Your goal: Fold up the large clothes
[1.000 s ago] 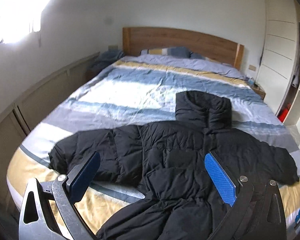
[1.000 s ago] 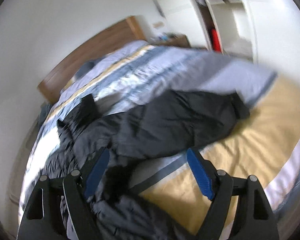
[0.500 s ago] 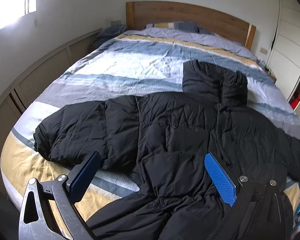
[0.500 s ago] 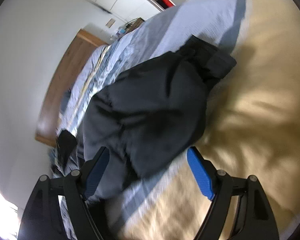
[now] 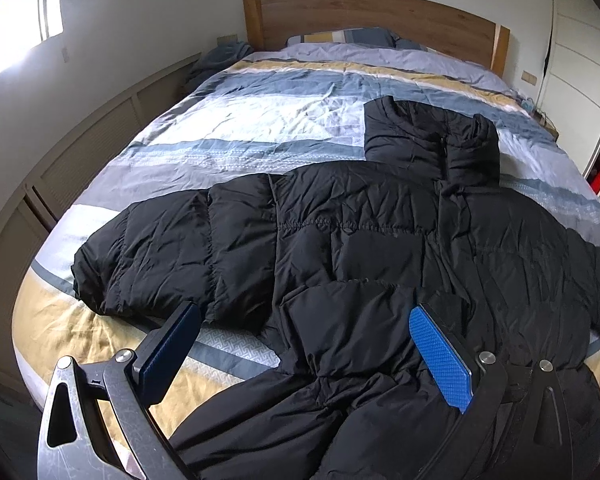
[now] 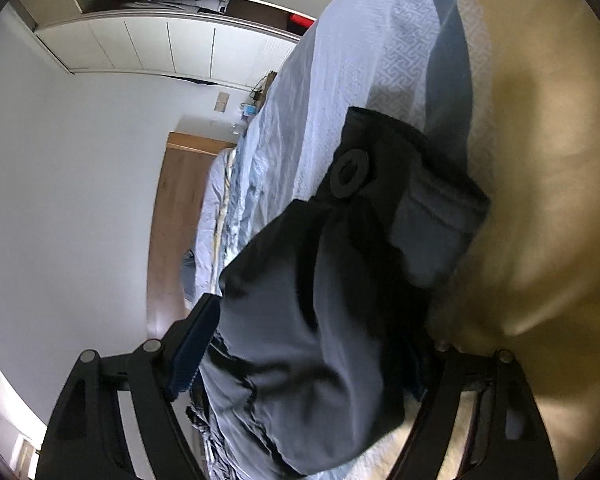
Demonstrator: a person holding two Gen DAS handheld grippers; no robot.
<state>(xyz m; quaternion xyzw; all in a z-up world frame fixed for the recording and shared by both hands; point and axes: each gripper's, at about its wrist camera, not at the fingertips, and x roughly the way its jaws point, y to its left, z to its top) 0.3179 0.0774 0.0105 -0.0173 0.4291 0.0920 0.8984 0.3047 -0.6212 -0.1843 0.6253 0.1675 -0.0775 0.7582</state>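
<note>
A: Nearest, the left gripper (image 5: 300, 344) hung wide open over the lower front of the black puffer jacket (image 5: 360, 248), holding nothing. Right gripper (image 6: 312, 356)?

B: Its fingers straddled the jacket's right sleeve (image 6: 320, 300) short of the cuff (image 6: 412, 184). Couldn't tell if it had closed.

A: Beyond, the jacket lay spread face-up across the striped bed (image 5: 260, 120), hood (image 5: 432, 140) toward the headboard (image 5: 372, 16).

B: My advice: pinch both layers, lift the sleeve clear, lay it flat across the chest.
</note>
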